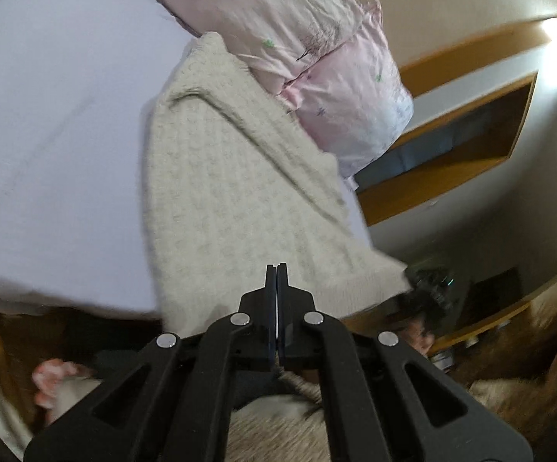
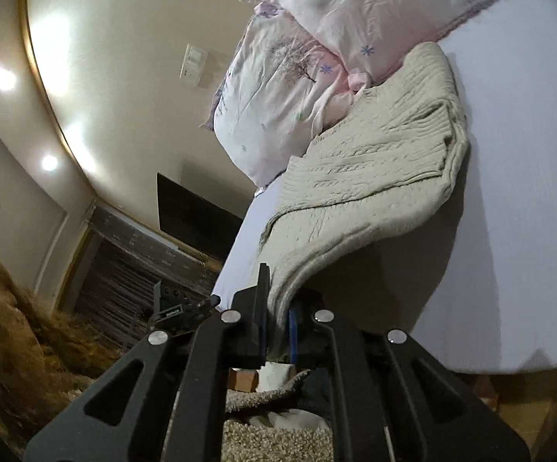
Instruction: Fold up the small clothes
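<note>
Both claws are gripping the near hem of a cream knit sweater (image 2: 370, 177) lying mid-frame on the bed (image 2: 509, 231), left claw (image 1: 276, 273) pressed closed, right claw (image 2: 276, 300) narrowly pinching fabric, which is likely risking slipping free if tugged unevenly.

Strong fisheye bending in both views, black vignette at the rims. Warm indoor light from ceiling spots (image 2: 49, 161), flaring into white glare on the wall (image 2: 51, 34). Left wrist view smeared by motion blur, knit of the sweater (image 1: 216, 177) soft; right wrist view sharper. Dark shadow under the lifted sweater on the sheet (image 2: 509, 231). Lower corners dim and murky.
</note>
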Motion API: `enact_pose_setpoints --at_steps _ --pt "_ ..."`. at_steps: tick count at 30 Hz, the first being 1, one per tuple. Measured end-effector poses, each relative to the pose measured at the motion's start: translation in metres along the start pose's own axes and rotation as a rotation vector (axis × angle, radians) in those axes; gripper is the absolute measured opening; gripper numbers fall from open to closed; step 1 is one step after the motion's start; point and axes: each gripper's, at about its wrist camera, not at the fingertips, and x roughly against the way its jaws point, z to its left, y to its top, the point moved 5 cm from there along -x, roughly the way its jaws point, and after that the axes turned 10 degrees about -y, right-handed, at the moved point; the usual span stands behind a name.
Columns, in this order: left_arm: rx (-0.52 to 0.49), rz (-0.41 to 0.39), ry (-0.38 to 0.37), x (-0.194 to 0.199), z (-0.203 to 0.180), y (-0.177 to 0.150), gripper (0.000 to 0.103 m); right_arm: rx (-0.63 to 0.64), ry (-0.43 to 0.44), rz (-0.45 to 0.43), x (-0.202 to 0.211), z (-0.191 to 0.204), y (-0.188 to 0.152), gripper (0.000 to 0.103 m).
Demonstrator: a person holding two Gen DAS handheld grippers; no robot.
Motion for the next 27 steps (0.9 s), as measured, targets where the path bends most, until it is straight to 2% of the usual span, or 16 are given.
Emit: enact_pose_setpoints --at_steps 1,3,4,5,7,11,13,15,16,17,19,22,25,27 --pt "0.003 0.011 0.015 0.005 0.004 -0.002 0.001 0.006 -0.010 0.008 -0.003 0.001 0.000 0.008" --pt "0.034 0.016 0.075 0.017 0.018 -0.009 0.011 0.002 -0.004 0.021 -0.009 -0.001 0.000 0.008" --pt "0.054 0.020 0.095 0.019 0.024 -0.012 0.020 -0.003 0.001 0.022 -0.011 -0.001 0.001 0.008" --pt "0.082 0.032 0.113 0.019 0.032 -0.018 0.036 -0.006 0.008 0.024 -0.012 -0.002 0.001 0.008" --pt "0.105 0.058 0.132 0.017 0.044 -0.031 0.047 -0.010 0.018 0.027 -0.012 -0.005 0.001 0.008" --pt "0.148 0.085 0.052 -0.007 0.051 -0.039 0.047 -0.006 0.019 0.031 -0.017 -0.005 -0.001 0.008" --pt "0.154 0.093 0.044 -0.016 0.052 -0.038 0.045 0.002 0.010 0.032 -0.013 -0.006 -0.004 0.008" --pt "0.185 0.072 0.020 -0.020 0.055 -0.037 0.016 -0.002 0.005 0.025 -0.010 -0.008 -0.004 0.008" --pt "0.205 0.061 0.004 -0.018 0.056 -0.037 0.006 -0.005 0.004 0.021 -0.009 -0.008 -0.005 0.008" --pt "0.220 0.032 -0.016 -0.017 0.053 -0.034 0.006 -0.007 0.003 0.016 -0.010 -0.008 -0.004 0.008" --pt "0.187 -0.005 -0.014 -0.013 0.041 -0.027 0.006 -0.009 0.001 -0.001 -0.009 -0.008 -0.001 0.008" --pt "0.102 -0.074 -0.028 -0.003 0.012 0.003 0.006 0.015 -0.005 -0.043 -0.005 -0.002 0.013 0.008" --pt "0.014 -0.141 -0.046 -0.002 -0.014 0.057 0.006 0.055 -0.017 -0.109 -0.003 0.009 0.047 0.007" --pt "-0.049 -0.202 -0.028 -0.011 -0.027 0.106 0.006 0.095 -0.046 -0.178 -0.004 0.017 0.082 0.007"
